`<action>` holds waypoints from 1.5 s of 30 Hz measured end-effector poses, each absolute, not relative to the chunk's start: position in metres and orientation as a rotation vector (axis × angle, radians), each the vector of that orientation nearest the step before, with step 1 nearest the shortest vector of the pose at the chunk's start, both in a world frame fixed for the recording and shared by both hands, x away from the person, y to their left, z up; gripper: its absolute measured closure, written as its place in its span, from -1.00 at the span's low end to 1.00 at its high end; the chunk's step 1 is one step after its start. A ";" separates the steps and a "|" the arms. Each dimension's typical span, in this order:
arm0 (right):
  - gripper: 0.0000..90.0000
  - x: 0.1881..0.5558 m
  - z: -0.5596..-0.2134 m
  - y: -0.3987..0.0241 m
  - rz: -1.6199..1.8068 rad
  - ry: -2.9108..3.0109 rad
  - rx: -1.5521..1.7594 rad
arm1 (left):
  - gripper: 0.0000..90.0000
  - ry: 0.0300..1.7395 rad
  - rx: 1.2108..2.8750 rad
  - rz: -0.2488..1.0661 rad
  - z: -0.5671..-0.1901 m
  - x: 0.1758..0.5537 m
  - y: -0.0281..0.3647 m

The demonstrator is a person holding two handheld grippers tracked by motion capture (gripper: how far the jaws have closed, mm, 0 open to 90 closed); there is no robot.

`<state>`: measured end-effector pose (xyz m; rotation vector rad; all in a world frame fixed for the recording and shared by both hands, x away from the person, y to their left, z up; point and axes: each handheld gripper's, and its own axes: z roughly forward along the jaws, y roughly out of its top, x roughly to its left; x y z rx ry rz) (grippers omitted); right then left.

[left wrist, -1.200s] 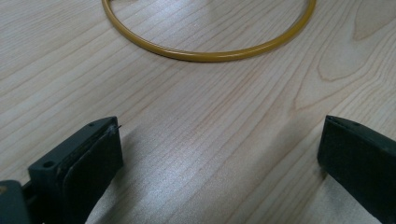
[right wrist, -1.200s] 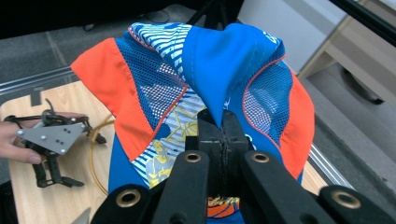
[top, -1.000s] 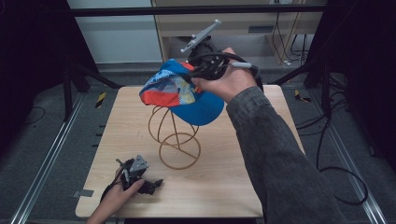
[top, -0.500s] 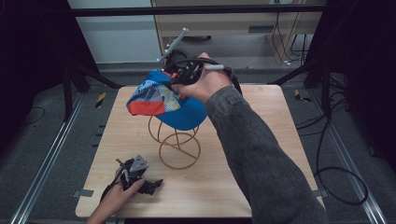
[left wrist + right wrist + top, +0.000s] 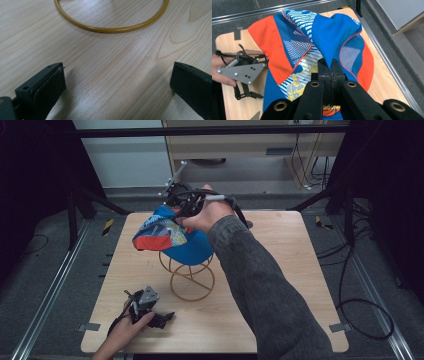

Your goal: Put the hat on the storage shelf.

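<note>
The right gripper [image 5: 176, 202], at upper centre of the high view, has its jaws pressed together on a fold of the cap [image 5: 172, 236]; in the right gripper view the two black jaws meet at lower centre of the frame with blue fabric pinched between them and the cap [image 5: 317, 47] spreading away above them. The cap is blue with orange panels, white-striped print and mesh sections. In the high view it hangs just below and to the left of the right gripper, over the top of the wire stand [image 5: 189, 275], a gold frame of loops standing at centre of the table [image 5: 295, 285]. Whether the cap bears on the stand's top loop or is merely held against it cannot be determined. The cap's long axis runs from upper right to lower left in the high view, orange part toward the left. The right hand is the nearer one. The left gripper [image 5: 145, 306] rests low on the table at lower left, jaws well apart and empty; its own view shows the stand's base ring [image 5: 110, 26] ahead on bare light wood. Dark floor, rails and cables surround the table.
</note>
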<state>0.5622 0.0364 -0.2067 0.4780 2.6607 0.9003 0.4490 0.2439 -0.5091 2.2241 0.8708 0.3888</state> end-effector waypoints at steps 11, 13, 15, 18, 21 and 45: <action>0.99 0.563 -0.214 0.042 0.881 2.689 0.462 | -1.00 0.872 2.222 0.388 -0.509 0.449 0.244; 0.98 0.562 -0.218 0.045 0.879 2.699 0.448 | -1.00 0.870 2.223 0.388 -0.509 0.449 0.244; 0.98 0.561 -0.220 0.046 0.873 2.698 0.445 | -1.00 0.870 2.222 0.388 -0.509 0.449 0.244; 0.98 0.562 -0.222 0.046 0.866 2.704 0.447 | -1.00 0.870 2.222 0.388 -0.509 0.449 0.244; 0.97 0.563 -0.224 0.047 0.865 2.707 0.448 | -1.00 0.869 2.223 0.388 -0.509 0.449 0.244; 0.86 0.564 -0.228 0.033 0.909 2.702 0.491 | -1.00 0.866 2.220 0.387 -0.510 0.449 0.244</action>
